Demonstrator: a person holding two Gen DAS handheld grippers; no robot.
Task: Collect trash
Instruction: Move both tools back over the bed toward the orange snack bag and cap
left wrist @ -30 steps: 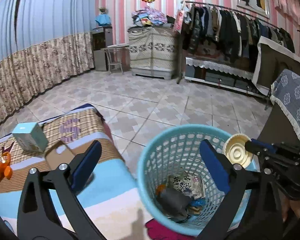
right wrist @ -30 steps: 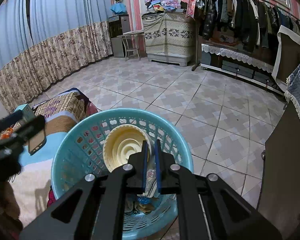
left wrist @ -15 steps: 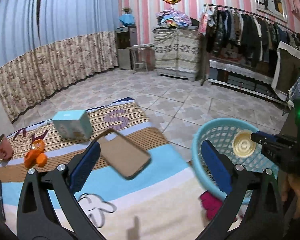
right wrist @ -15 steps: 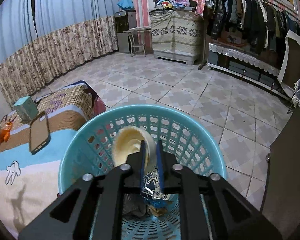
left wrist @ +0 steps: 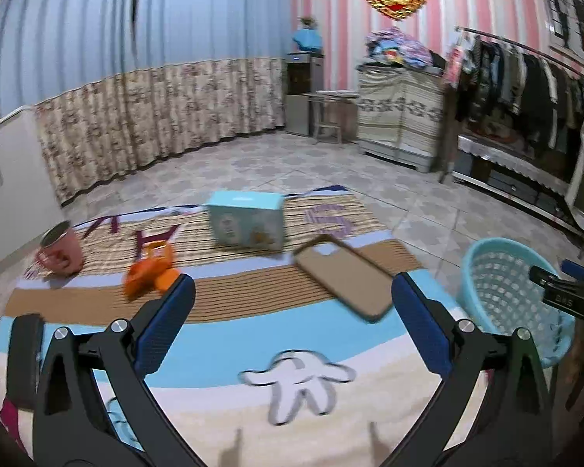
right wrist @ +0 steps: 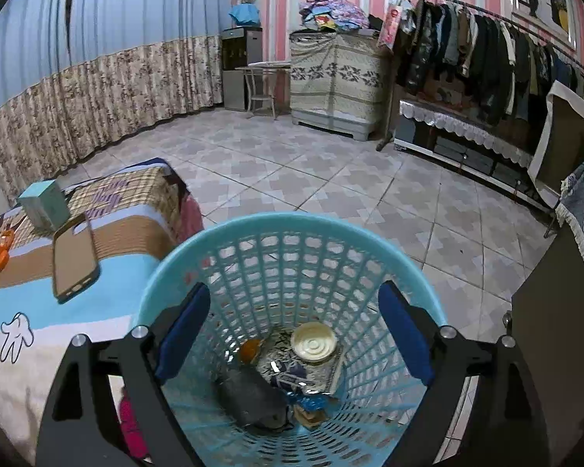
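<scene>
A light blue plastic basket stands on the floor beside the bed, also at the right of the left wrist view. My right gripper is open and empty right above its mouth. A cream round lid lies at the bottom on other trash: a grey wad, wrappers, an orange bit. My left gripper is open and empty over the bed blanket. In front of it lie a brown phone case, a light blue box, an orange toy and a pink mug.
The bed edge with the phone case and box lies left of the basket. A tiled floor stretches to a clothes rack and a covered cabinet. A dark cabinet stands close on the right.
My right gripper opened and the cream lid dropped to the basket's bottom. My left gripper swung left from the basket to over the bed, staying open.
</scene>
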